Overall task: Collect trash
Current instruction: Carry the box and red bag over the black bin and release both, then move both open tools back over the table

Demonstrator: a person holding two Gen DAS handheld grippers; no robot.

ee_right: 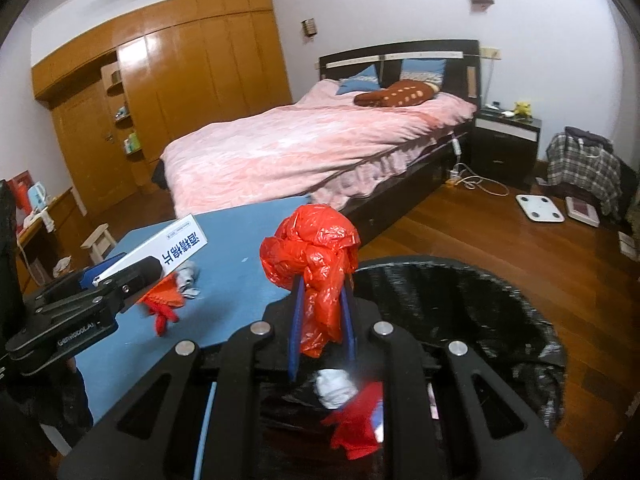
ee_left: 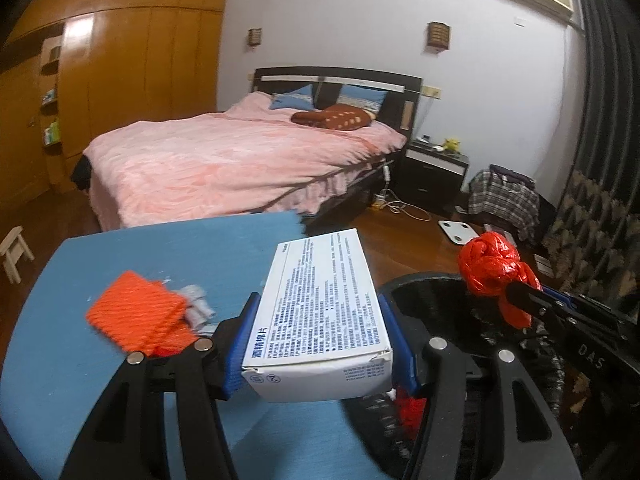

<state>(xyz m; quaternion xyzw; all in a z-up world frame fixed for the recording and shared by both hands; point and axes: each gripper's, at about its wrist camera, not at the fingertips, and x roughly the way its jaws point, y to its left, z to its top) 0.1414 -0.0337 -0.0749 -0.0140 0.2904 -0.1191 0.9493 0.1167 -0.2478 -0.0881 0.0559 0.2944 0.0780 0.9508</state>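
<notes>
My left gripper (ee_left: 316, 316) is shut on a white printed box (ee_left: 320, 304), held above the right edge of the blue table (ee_left: 120, 256), beside the bin. My right gripper (ee_right: 320, 312) is shut on a crumpled red plastic bag (ee_right: 316, 248), held over the near rim of the black-lined bin (ee_right: 500, 300). The bin (ee_left: 440, 292) holds a white wad (ee_right: 334, 388) and red scraps (ee_right: 356, 420). On the table lie an orange net piece (ee_left: 136, 312) and a grey wrapper (ee_left: 196, 304). The box (ee_right: 176, 244) and left gripper (ee_right: 116, 280) also show in the right wrist view.
A bed with a pink cover (ee_left: 240, 160) stands behind the table. A nightstand (ee_left: 436, 168), a white scale (ee_left: 458, 232), cables and a plaid-covered pile (ee_left: 504, 196) lie on the wooden floor at right. A small stool (ee_left: 14, 252) stands at left.
</notes>
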